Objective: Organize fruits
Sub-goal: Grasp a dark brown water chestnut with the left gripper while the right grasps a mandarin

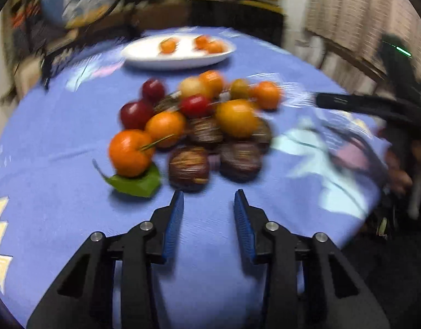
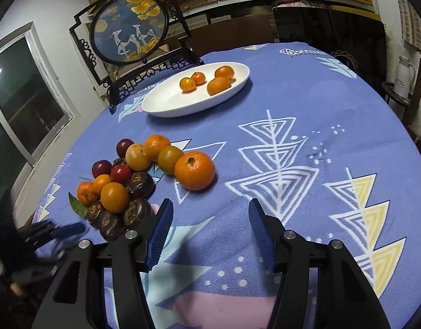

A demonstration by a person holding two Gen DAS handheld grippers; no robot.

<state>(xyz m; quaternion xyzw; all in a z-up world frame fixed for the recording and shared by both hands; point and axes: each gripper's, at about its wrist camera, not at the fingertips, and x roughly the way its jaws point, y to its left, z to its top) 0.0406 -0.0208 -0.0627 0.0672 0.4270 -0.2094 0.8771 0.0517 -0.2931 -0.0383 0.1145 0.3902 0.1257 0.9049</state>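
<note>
left gripper (image 1: 209, 196) empty, jaws apart | fruit pile (image 1: 194, 126) ahead | white plate (image 2: 166, 104) 4 oranges

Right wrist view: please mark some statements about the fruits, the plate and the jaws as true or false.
1. The white plate holds four orange fruits. True.
2. The right gripper has its jaws closed on an orange. False: nothing is between them.
3. A green leaf lies at the edge of the fruit pile. True.
4. The dark red fruits are on the plate. False: they lie in the pile on the tablecloth.
</note>
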